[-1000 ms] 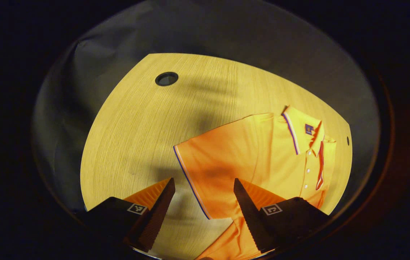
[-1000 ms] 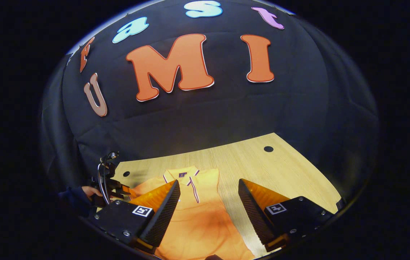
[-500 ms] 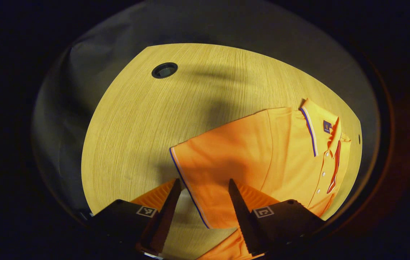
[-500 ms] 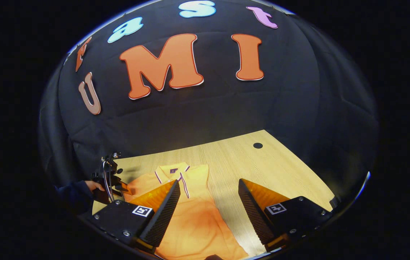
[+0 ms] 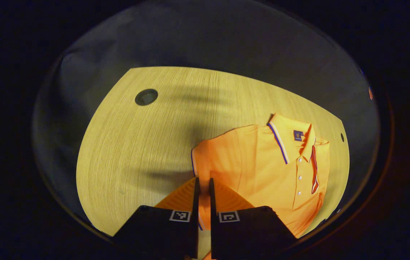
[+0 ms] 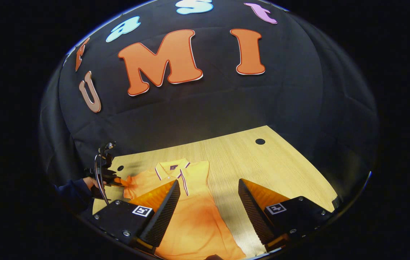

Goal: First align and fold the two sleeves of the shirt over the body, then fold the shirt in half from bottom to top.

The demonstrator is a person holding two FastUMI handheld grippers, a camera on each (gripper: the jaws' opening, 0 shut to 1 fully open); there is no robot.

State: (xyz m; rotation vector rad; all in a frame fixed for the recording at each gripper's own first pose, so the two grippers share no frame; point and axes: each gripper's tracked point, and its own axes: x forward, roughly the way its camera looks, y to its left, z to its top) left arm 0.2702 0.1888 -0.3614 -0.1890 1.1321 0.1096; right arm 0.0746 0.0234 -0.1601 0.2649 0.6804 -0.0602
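Orange polo shirt w/ striped collar (image 5: 262,162) lies flat on the light wood-grain worktop (image 5: 136,144), centre-right of the left gripper view. Left tool (image 5: 202,186), bottom centre, has its 2 fingers pinched together on the shirt's sleeve hem (image 5: 193,164). In the right gripper view, right tool (image 6: 208,187) sits w/ fingers wide apart over the shirt's lower body, bottom centre, gripping nothing.
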